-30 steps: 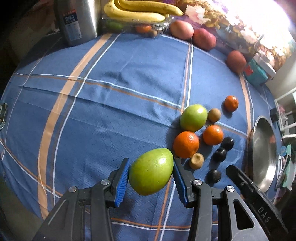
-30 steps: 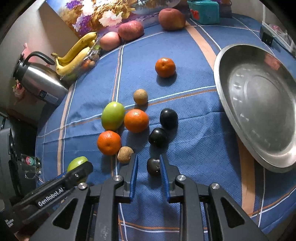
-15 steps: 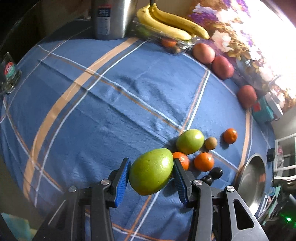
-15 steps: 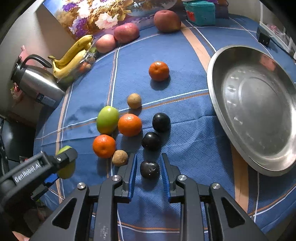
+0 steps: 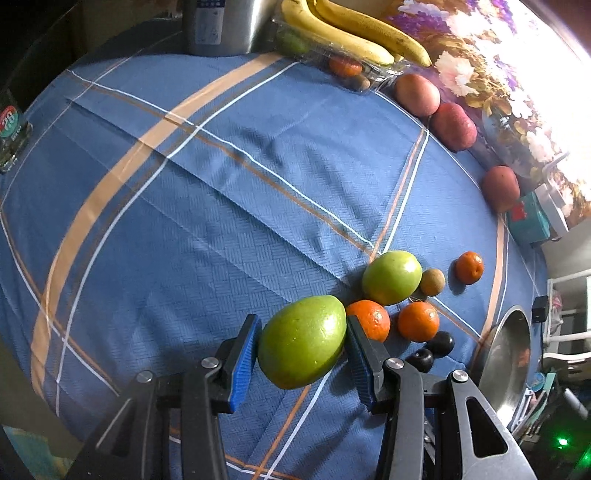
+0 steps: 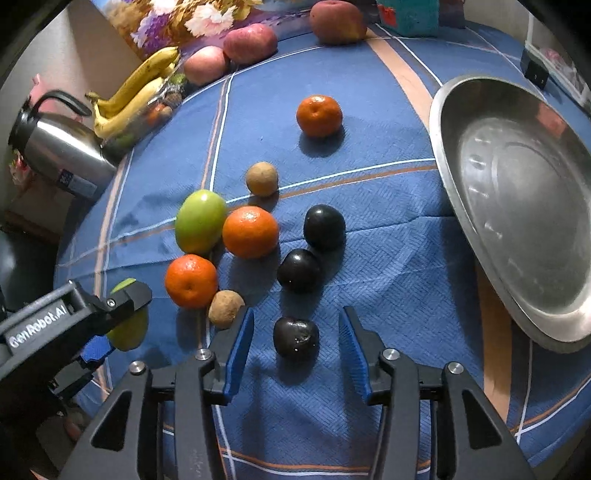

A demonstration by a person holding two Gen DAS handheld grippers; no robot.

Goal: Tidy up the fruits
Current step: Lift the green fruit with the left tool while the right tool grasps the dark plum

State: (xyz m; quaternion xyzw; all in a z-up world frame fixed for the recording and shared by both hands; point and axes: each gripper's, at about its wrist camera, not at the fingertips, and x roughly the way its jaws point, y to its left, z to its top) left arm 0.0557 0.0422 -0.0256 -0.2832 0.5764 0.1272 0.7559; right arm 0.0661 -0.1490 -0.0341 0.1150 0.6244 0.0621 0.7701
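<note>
My left gripper [image 5: 301, 350] is shut on a large green mango [image 5: 303, 343] and holds it above the blue checked tablecloth [image 5: 221, 206]. In the right wrist view the same left gripper [image 6: 110, 310] sits at the lower left with the mango [image 6: 127, 328] partly hidden behind it. My right gripper [image 6: 297, 317] points down over a dark plum [image 6: 296, 338] that lies on the cloth. Its jaws are opening, with the plum between them and a gap on both sides. Two more dark plums [image 6: 300, 270] lie just beyond, beside oranges [image 6: 250, 232] and a round green fruit [image 6: 200, 220].
A wide steel plate [image 6: 517, 206] lies at the right. Two small brown fruits [image 6: 262, 178] and a lone orange [image 6: 319, 115] lie farther out. At the far edge stand a steel flask [image 6: 59, 147], bananas [image 6: 136, 88], red apples [image 6: 251, 38] and a teal box [image 6: 408, 13].
The right jaws have spread apart and let go of the dark plum, which stays on the cloth. The left gripper has rolled while still holding the mango.
</note>
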